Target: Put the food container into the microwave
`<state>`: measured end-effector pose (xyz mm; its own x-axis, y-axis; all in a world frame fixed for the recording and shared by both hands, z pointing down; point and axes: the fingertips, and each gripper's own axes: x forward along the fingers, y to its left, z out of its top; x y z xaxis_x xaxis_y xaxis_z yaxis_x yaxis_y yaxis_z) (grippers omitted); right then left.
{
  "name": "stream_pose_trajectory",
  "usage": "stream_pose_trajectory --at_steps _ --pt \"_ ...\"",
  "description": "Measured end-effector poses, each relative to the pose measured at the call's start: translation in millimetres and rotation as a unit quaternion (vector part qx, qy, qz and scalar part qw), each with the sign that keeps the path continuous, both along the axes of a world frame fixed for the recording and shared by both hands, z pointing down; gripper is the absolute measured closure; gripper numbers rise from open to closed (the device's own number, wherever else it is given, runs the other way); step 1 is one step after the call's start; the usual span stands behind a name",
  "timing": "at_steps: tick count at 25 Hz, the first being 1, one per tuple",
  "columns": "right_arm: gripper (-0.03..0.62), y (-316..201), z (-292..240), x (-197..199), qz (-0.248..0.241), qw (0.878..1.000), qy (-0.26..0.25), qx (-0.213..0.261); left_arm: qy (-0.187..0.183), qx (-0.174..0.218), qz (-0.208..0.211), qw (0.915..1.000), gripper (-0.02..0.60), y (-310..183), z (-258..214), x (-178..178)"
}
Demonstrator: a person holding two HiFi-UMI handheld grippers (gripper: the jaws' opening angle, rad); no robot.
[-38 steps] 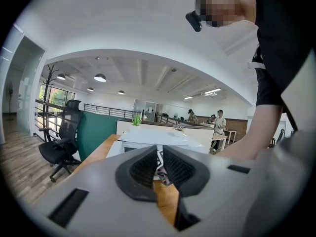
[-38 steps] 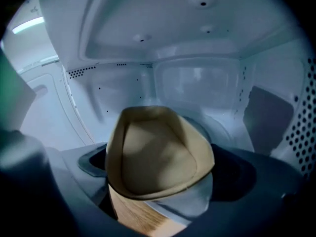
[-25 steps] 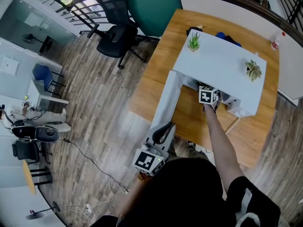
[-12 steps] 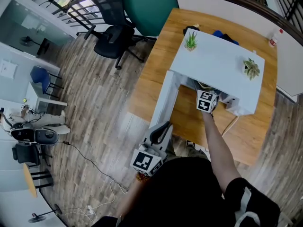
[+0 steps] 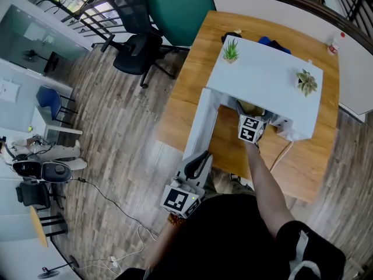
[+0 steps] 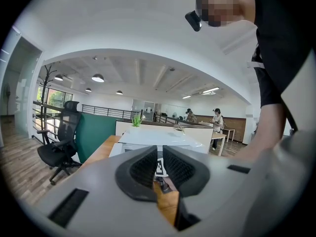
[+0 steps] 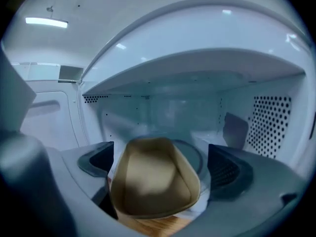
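Just ahead of the right gripper, facing the open white metal microwave while clasping the tan oval paper food container between both jaws, likely mid-insertion, next needing a forward ease onto the round glass turntable and release, with left gripper clenched empty.
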<state>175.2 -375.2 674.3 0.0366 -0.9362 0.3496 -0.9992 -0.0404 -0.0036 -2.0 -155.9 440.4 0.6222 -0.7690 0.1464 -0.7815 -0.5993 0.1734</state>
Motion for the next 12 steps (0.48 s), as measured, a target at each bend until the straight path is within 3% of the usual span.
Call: stream_pose_trajectory --at_steps 3,6,12 --pt "-0.009 22.7 -7.6 -7.6 -0.01 1.0 0.006 -0.003 0.003 0.004 -0.003 1.0 0.531 -0.6 -0.2 -1.3" --pt "-0.009 55.7 -11.1 -34.8 -0.057 0.998 0.002 -0.008 0.006 0.002 -0.003 1.0 0.531 -1.1 0.9 -1.6" --pt "-0.003 95.3 20.5 -69.1 -0.106 0.993 -0.002 -0.054 0.01 0.001 0.005 0.9999 0.531 0.1 1.2 3.2"
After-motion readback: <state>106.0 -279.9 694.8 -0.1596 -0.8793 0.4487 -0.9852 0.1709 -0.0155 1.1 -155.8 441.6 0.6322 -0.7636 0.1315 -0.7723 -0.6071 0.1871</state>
